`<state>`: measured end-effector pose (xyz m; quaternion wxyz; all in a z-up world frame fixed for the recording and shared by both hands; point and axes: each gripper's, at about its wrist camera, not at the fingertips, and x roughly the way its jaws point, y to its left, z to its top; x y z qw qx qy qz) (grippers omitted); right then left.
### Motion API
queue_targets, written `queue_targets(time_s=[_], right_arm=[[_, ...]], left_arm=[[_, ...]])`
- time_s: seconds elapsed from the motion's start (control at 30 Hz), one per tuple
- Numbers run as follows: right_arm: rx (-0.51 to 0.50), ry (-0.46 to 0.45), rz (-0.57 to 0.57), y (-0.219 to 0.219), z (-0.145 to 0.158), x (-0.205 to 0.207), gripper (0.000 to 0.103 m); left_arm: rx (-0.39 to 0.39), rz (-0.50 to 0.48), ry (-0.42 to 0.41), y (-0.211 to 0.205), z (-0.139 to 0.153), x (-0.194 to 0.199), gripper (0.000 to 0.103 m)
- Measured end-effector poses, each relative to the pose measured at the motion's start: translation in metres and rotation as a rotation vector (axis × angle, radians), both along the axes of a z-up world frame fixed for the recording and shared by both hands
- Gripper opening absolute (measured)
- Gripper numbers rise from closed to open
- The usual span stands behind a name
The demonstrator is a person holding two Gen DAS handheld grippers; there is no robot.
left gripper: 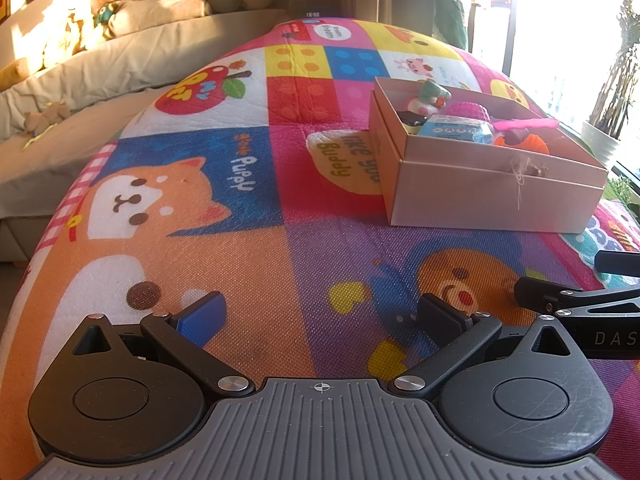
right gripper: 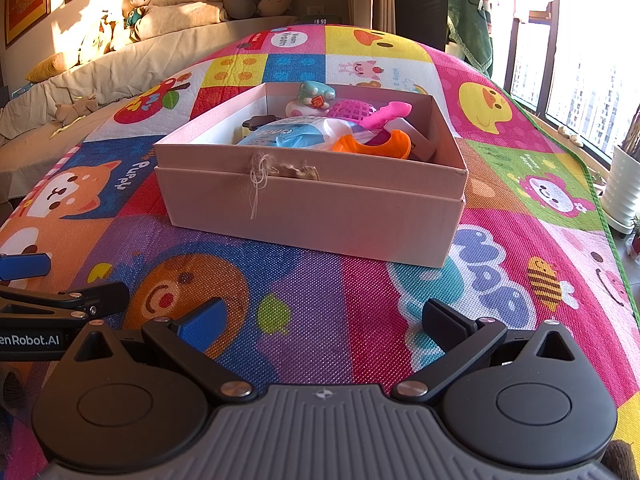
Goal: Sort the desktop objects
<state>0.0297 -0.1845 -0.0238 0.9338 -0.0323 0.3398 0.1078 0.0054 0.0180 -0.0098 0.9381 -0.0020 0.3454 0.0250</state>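
A pale pink cardboard box [right gripper: 312, 208] sits on the colourful play mat [right gripper: 304, 320], with a frayed string tag on its near wall. Inside lie a blue-white packet [right gripper: 296, 136], an orange plastic piece [right gripper: 376, 144], a pink toy [right gripper: 384, 116], a magenta mesh ball [right gripper: 352, 111] and a small figure with a teal hat [right gripper: 310, 98]. The same box [left gripper: 496, 196] appears at the right of the left wrist view. My left gripper [left gripper: 320, 316] and my right gripper [right gripper: 320, 320] both hover open over bare mat, short of the box, holding nothing.
A sofa [right gripper: 120, 60] with cushions and plush toys runs along the left and far side of the mat. A white plant pot [right gripper: 624, 196] stands by the window at the right. Each gripper shows at the edge of the other's view.
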Motion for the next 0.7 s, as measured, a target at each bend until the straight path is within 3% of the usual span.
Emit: queue_targets(time_s=[0.7], right_arm=[[0.000, 0.000, 0.000, 0.0000, -0.0001, -0.0003, 0.103]], left_arm=[[-0.001, 0.000, 0.000, 0.0004, 0.0000, -0.0007, 0.103]])
